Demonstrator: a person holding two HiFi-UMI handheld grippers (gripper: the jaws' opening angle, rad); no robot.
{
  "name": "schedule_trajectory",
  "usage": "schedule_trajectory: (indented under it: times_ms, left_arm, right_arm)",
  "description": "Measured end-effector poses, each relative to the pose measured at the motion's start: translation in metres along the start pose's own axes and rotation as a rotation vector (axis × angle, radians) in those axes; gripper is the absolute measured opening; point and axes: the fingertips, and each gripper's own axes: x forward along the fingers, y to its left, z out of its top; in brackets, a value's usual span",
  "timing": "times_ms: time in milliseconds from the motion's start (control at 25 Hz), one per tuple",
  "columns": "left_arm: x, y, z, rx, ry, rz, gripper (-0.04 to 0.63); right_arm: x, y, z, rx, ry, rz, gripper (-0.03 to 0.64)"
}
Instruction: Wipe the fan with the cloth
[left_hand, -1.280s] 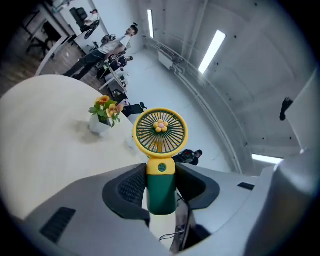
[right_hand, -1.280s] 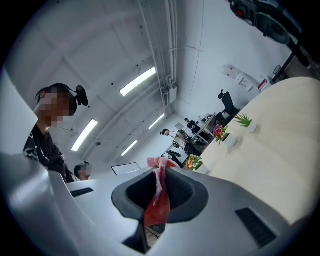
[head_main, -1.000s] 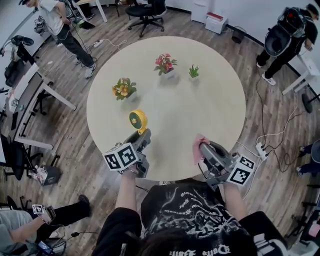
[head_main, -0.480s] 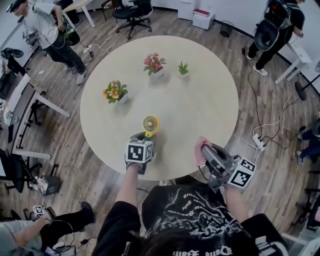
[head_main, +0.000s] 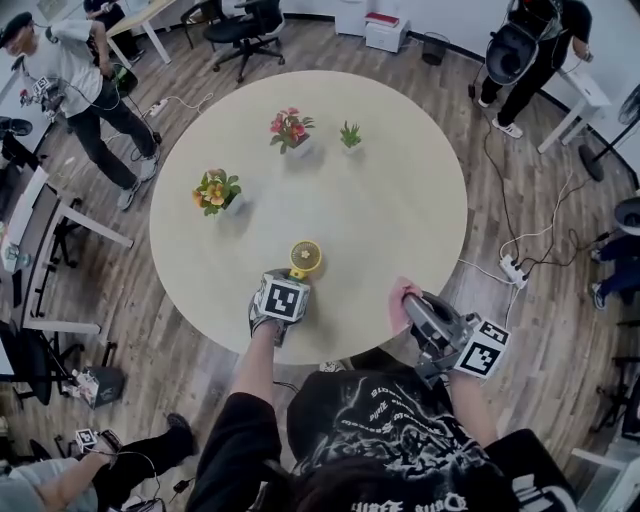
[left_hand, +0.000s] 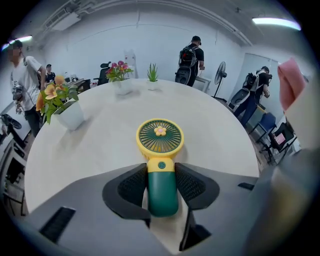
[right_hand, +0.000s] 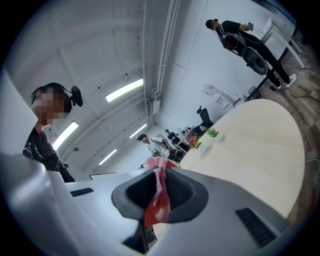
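Round matte table (head_main: 400, 180); left gripper (left_hand: 161, 180) tight on glossy fan (left_hand: 160, 137), right gripper (right_hand: 160, 180) on fuzzy cloth (right_hand: 157, 202).

Left gripper (head_main: 292, 281) angles steeply down, clamped on the fan (head_main: 305, 257); right gripper (head_main: 409, 306), level, pinches the cloth (right_hand: 159, 192).

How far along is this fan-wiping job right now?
Done, it seems: both things are picked up. The left claw grips the fan by its green handle, and the right claw pinches the pink cloth. In hand: holding the fan steady. Left: the wiping itself, since the cloth is well apart from the fan and not touching it.
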Motion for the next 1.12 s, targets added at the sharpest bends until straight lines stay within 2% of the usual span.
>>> schedule_trajectory:
  times_ms: [280,360,480,520,600,760,840,1000,1120]
  left_arm:
    - [0.010,0.000,0.002,0.017,-0.027,-0.006,0.199]
    - [0.009,0.002,-0.002,-0.026,-0.020,0.005,0.201]
    - [0.004,0.002,-0.012,-0.146,-0.014,0.006,0.275]
    - [0.002,0.002,-0.012,-0.171,-0.025,-0.001,0.302]
    - [-0.005,0.001,-0.011,-0.191,-0.054,-0.002,0.308]
    - [-0.032,0.001,0.000,-0.218,-0.157,0.011,0.316]
    - [-0.048,0.002,0.005,-0.283,-0.225,0.018,0.314]
    - [-0.081,0.009,0.007,-0.469,-0.392,0.027,0.314]
    - [-0.107,0.010,0.004,-0.488,-0.475,0.071,0.314]
  right_arm:
    - [0.003,-0.008,0.000,0.009,0.008,-0.013,0.048]
    - [0.008,-0.010,-0.003,0.009,0.019,-0.010,0.048]
    - [0.013,-0.011,-0.005,0.007,0.027,-0.014,0.048]
    - [0.014,-0.012,-0.005,0.002,0.026,-0.022,0.048]
    - [0.016,-0.017,-0.004,-0.024,0.026,-0.047,0.048]
    - [0.019,-0.027,-0.001,-0.134,0.037,-0.128,0.049]
    - [0.022,-0.034,0.001,-0.228,0.064,-0.188,0.051]
    - [0.037,-0.050,-0.003,-0.479,0.169,-0.290,0.051]
    - [0.049,-0.051,-0.002,-0.533,0.190,-0.294,0.052]
